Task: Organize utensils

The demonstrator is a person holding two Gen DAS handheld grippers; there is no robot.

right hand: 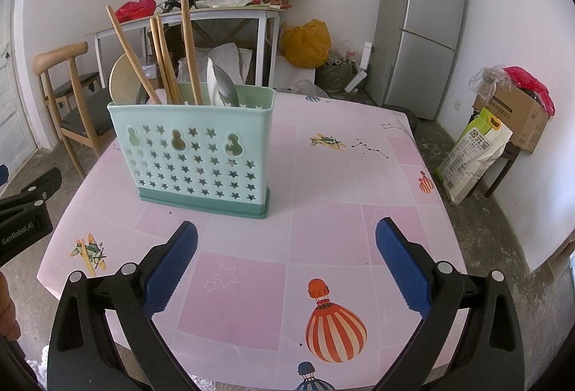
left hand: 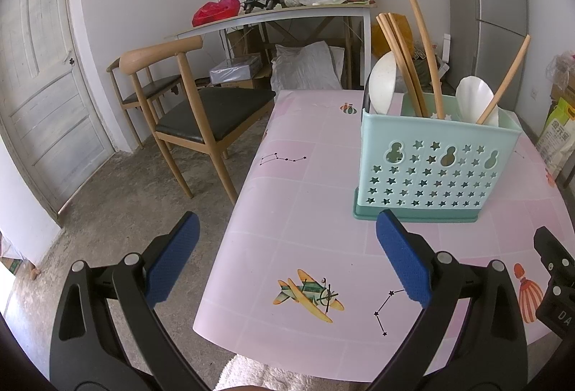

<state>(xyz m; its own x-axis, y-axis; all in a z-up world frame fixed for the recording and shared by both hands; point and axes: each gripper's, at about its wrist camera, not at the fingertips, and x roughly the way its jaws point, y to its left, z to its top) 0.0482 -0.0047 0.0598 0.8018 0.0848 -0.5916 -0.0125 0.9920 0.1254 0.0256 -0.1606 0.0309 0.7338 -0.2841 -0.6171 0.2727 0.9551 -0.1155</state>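
Observation:
A mint-green perforated utensil holder (left hand: 435,171) (right hand: 201,161) stands upright on the pink patterned table (left hand: 305,211) (right hand: 341,182). Inside it stand several wooden chopsticks (left hand: 402,64) (right hand: 165,64), white spoons (left hand: 474,100) (right hand: 215,85) and a round pale ladle (left hand: 382,83) (right hand: 122,82). My left gripper (left hand: 287,260) is open near the table's front left corner, short of the holder, nothing between its blue pads (left hand: 402,261). My right gripper (right hand: 287,260) is open over the table's front, in front of the holder, also empty.
A wooden chair (left hand: 190,110) (right hand: 68,96) stands left of the table. Behind are a cluttered white side table (left hand: 287,13) (right hand: 215,10), a grey fridge (left hand: 492,6) (right hand: 420,28), a door (left hand: 43,74), and bags and boxes (right hand: 503,125) on the floor at right.

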